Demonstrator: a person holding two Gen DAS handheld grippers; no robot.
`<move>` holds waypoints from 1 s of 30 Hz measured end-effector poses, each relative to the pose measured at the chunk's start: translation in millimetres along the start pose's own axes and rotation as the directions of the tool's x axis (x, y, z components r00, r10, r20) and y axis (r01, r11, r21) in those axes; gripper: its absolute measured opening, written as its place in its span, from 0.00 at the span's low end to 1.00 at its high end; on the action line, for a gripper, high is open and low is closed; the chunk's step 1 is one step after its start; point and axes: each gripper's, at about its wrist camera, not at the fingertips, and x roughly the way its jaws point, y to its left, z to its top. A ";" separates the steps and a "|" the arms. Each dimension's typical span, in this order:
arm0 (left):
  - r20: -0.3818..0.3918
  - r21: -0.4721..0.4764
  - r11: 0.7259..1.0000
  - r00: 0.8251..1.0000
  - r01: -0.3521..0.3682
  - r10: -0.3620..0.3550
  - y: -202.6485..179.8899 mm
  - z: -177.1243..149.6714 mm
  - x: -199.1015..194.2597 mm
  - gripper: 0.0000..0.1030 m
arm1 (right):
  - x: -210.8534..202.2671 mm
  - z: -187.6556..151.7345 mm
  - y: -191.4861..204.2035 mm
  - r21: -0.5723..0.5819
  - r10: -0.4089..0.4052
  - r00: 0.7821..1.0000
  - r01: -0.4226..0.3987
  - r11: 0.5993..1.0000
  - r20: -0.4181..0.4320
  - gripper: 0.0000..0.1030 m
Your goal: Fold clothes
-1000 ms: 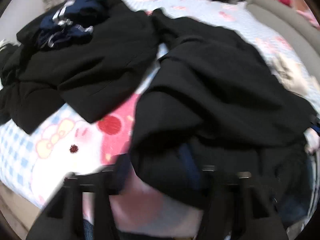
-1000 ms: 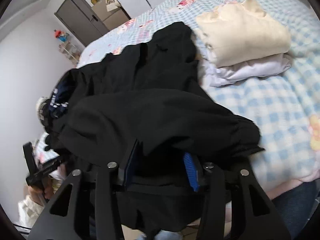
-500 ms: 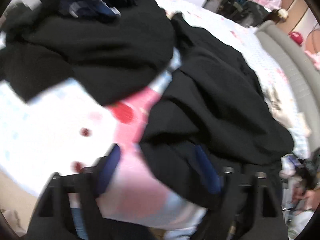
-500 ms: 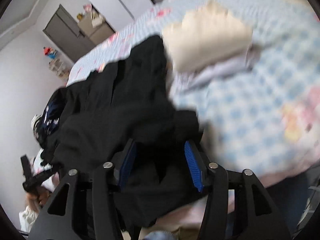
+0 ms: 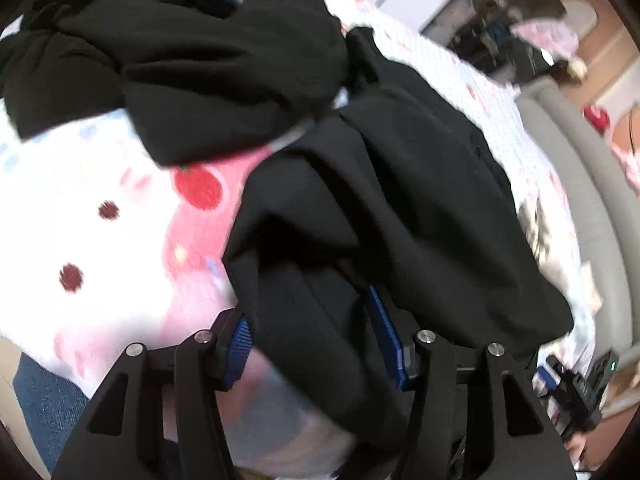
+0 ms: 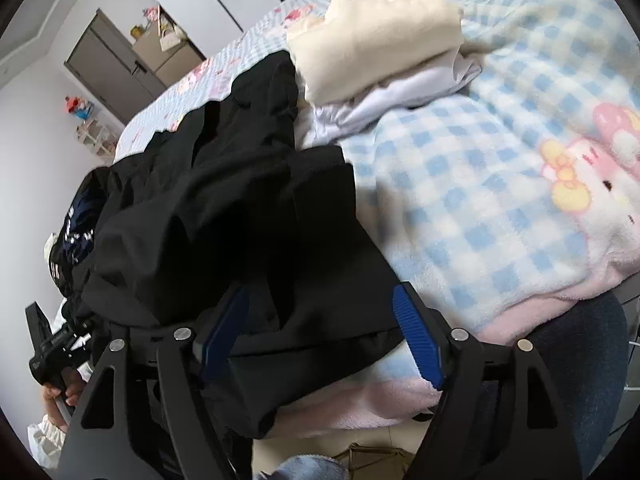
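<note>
A home bedroom. A bed [image 6: 500,184] with a blue-checked cartoon blanket [image 6: 460,208] carries piled clothes [image 6: 224,216], and a grey wardrobe [image 6: 116,64] stands against the white wall [image 6: 36,128].

Matt black cloth garment [image 6: 248,216], fleecy blanket [image 6: 480,184]

2 folded garments stacked: cream top [image 6: 372,32], white one [image 6: 400,96]. 2 black garments [image 5: 400,200] [image 5: 192,68].

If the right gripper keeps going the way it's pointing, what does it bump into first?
Most likely the black garment: the right gripper stands open with that cloth bunched between its fingers. The checked blanket lies beneath; depth is unclear.
</note>
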 end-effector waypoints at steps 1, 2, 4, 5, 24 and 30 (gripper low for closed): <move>-0.013 0.004 1.000 1.000 -0.004 0.004 0.1 -1.1 -0.4 0.24 | 3.9 -0.2 -0.8 -0.004 0.001 1.000 -0.001 1.000 -0.015 0.78; -0.010 -0.011 1.000 1.000 0.021 -0.021 2.1 -2.1 -3.6 0.19 | 10.9 -1.3 -1.7 0.003 0.019 0.999 -0.019 1.000 -0.048 0.83; 0.039 -0.046 0.994 0.995 0.096 -0.095 7.1 -3.3 -14.3 0.18 | 26.3 -5.1 -4.5 0.032 0.060 0.990 -0.056 0.998 -0.127 0.83; 0.056 -0.053 0.991 0.992 0.119 -0.117 8.6 -3.5 -16.9 0.18 | 26.4 -6.1 -3.1 0.028 0.067 0.989 -0.064 0.998 -0.131 0.82; 0.070 -0.141 0.988 0.996 0.063 -0.054 1.9 -15.4 10.5 0.19 | 15.6 13.3 20.5 0.005 0.172 0.984 -0.171 0.985 -0.048 0.49; -0.040 -0.137 0.982 0.990 0.129 -0.136 14.0 13.9 41.7 0.24 | 24.2 15.4 19.5 0.055 0.190 0.979 -0.186 0.981 -0.072 0.56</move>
